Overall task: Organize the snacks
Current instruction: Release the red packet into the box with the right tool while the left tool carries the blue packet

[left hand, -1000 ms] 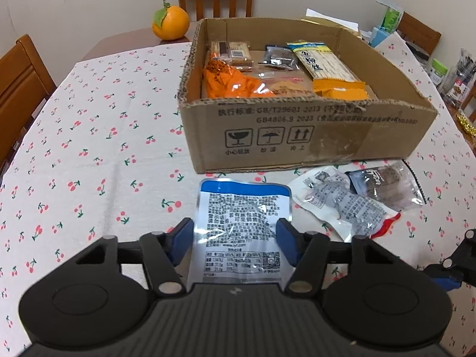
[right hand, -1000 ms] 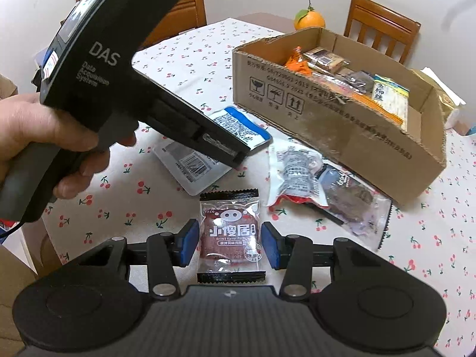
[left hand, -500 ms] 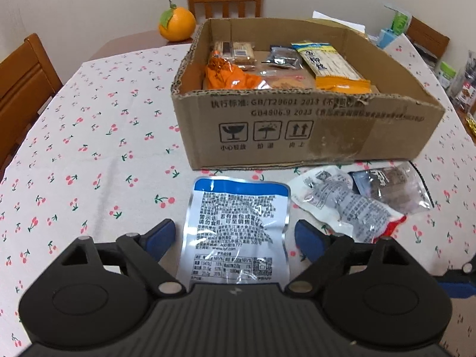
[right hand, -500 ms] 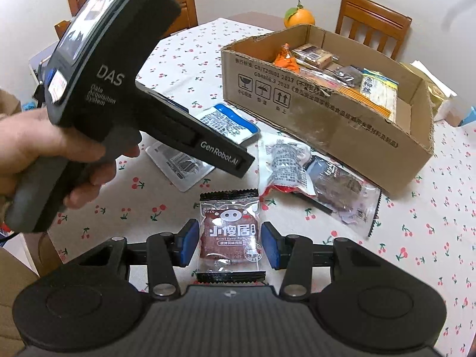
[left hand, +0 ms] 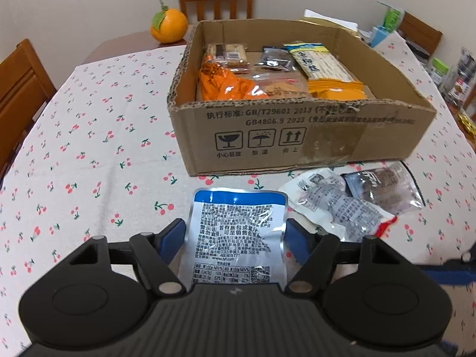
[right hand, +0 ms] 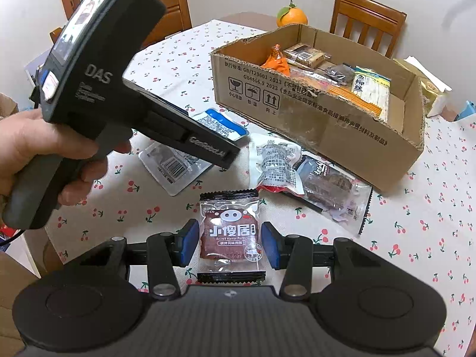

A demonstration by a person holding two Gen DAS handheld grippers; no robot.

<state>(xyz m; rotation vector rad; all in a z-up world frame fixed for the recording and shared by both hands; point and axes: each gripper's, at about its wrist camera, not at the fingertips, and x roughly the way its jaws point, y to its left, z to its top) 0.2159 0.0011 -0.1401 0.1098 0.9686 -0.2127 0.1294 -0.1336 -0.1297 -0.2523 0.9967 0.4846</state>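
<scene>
Jaws on left gripper (left hand: 235,238) sitting wide, straddling blue-white pouch (left hand: 236,238); right gripper (right hand: 229,244) jaws gaping around pork snack packet (right hand: 229,235), not touching.

blue-topped pouch (left hand: 238,238): near end hidden under the gripper body.
barcode packet (right hand: 171,166): partly hidden behind the left gripper (right hand: 232,156).
left chair (left hand: 17,89): cut off.

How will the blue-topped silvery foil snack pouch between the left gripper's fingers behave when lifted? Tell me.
The blue-topped silvery foil snack pouch will probably flop: it lies flat and crinkled on the cherry-print tablecloth. Its glossy film shows glare, so it may slide in the left gripper. It looks thin, so likely light.
</scene>
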